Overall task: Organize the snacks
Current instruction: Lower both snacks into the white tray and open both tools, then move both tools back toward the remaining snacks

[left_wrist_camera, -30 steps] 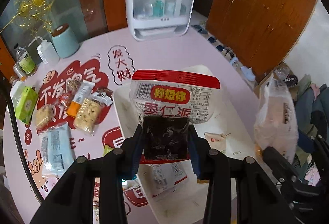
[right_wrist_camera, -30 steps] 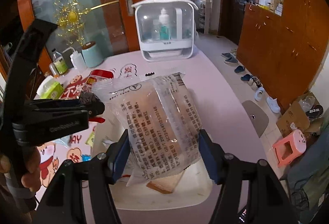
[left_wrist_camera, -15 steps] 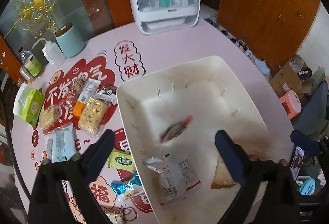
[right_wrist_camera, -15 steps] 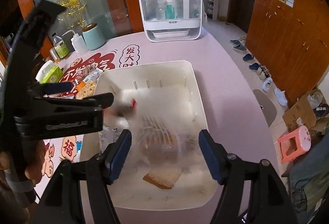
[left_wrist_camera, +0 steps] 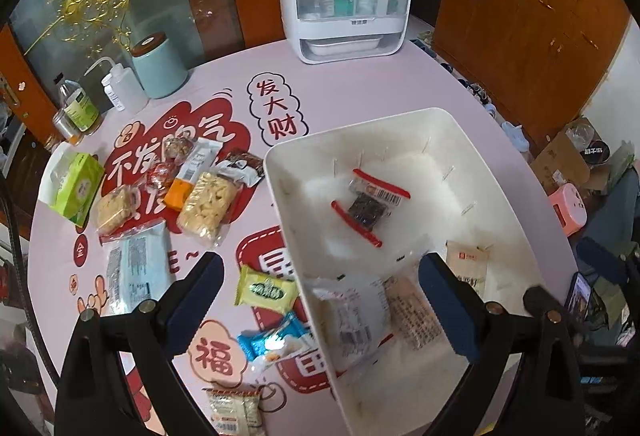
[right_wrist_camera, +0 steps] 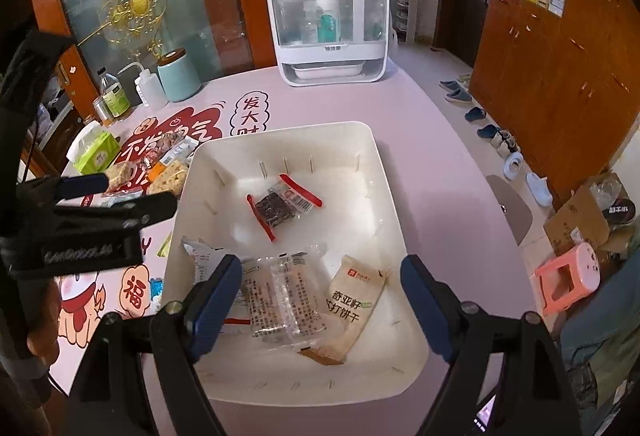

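Now the left gripper (left_wrist_camera: 320, 300) hangs wide open and empty over the white bin's (right_wrist_camera: 384, 164) near-left rim. The right gripper (right_wrist_camera: 320, 300) is opening, nothing pinched, above a clear cracker packet (right_wrist_camera: 288, 300) lying in the bin beside the red-edged snack packet (right_wrist_camera: 282, 206); more snacks (left_wrist_camera: 204, 208) sit on the table (left_wrist_camera: 360, 92).

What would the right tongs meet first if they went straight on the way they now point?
Most likely the clear-wrapped snack packet lying in the white bin, since it sits between the opening right tongs in the right wrist view. Nothing shows above it, though depth is hard to judge; the beige cracker packet lies just beside.
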Available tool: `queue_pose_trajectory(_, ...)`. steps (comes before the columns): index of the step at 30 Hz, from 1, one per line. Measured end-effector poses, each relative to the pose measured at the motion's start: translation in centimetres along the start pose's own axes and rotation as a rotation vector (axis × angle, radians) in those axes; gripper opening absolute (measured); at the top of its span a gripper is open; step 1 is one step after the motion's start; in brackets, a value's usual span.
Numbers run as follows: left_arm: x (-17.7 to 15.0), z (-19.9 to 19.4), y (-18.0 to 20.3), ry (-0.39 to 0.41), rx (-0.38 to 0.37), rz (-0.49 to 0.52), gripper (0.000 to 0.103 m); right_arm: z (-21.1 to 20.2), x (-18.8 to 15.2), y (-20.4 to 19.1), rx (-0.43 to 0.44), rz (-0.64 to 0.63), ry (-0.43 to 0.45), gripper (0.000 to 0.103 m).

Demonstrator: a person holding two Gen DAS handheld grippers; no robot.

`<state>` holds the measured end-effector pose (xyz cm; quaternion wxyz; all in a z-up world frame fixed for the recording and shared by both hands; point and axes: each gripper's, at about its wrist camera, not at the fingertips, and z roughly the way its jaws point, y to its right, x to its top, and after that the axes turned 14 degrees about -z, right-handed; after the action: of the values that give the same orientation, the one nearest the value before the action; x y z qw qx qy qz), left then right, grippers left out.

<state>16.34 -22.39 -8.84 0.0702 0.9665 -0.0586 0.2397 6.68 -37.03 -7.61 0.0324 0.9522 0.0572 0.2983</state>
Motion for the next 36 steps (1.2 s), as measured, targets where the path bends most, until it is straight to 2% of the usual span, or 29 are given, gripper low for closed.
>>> queue_pose_trajectory(7,-1.2,-2.3,-1.9,0.021,0.011,0.004,0.097,-0.9,0.1,-1.5,0.007,0.007,0.000,0.082)
queue_pose_trajectory(12,-1.6,-4.5,-4.6,0.056,0.008,-0.008,0.097,-2.0,0.5,-4.2,0.001,-0.010,0.012,0.082)
queue_pose_trajectory(28,-3.2,-10.6,-19.5,0.115,0.051,-0.085,0.098,-5.7,2.7,-13.6,-0.034,0.005,0.041,0.082)
queue_pose_trajectory(36,-4.2,-10.6,-25.0,0.099,0.046,-0.093,0.098,-6.0,2.9,-18.9,-0.038,-0.022,0.027,0.082)
